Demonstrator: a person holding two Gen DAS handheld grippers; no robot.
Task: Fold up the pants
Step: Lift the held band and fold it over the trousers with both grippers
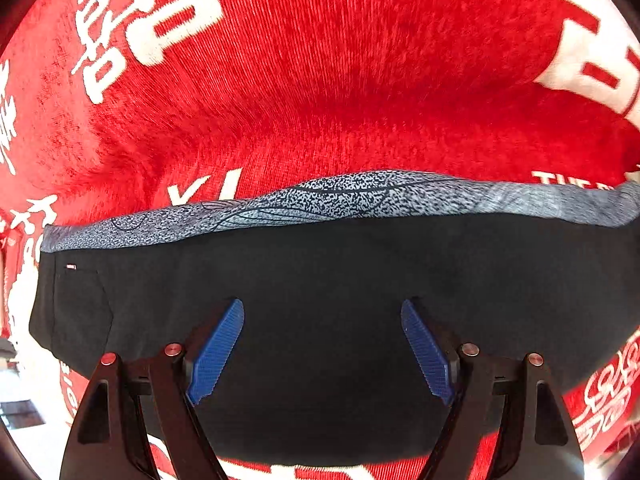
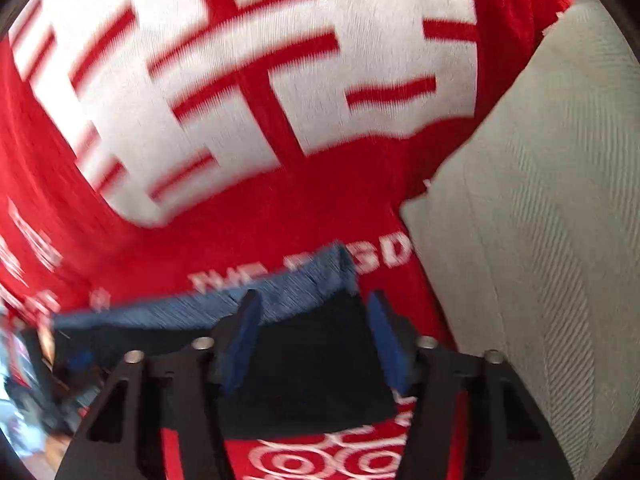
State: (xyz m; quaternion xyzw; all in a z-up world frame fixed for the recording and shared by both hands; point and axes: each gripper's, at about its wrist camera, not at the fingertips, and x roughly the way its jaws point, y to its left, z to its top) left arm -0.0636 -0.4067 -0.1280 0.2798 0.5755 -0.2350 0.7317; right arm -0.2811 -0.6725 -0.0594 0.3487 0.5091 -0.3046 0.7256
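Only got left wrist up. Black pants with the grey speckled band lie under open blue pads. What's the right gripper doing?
Observer: The right gripper stands open over a corner of the black pants, nothing pinched.
Operator: Anything beyond the red blanket on that side?
Observer: Yes, a pale grey ribbed fabric surface borders the red blanket with white lettering to the right.
Operator: Is that view sharp?
Observer: No, it is motion-blurred; the grey speckled band shows only as streaks.

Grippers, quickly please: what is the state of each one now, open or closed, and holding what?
Left gripper: open, holding nothing, above the black pants.
Right gripper: open, holding nothing, over the pants' corner.
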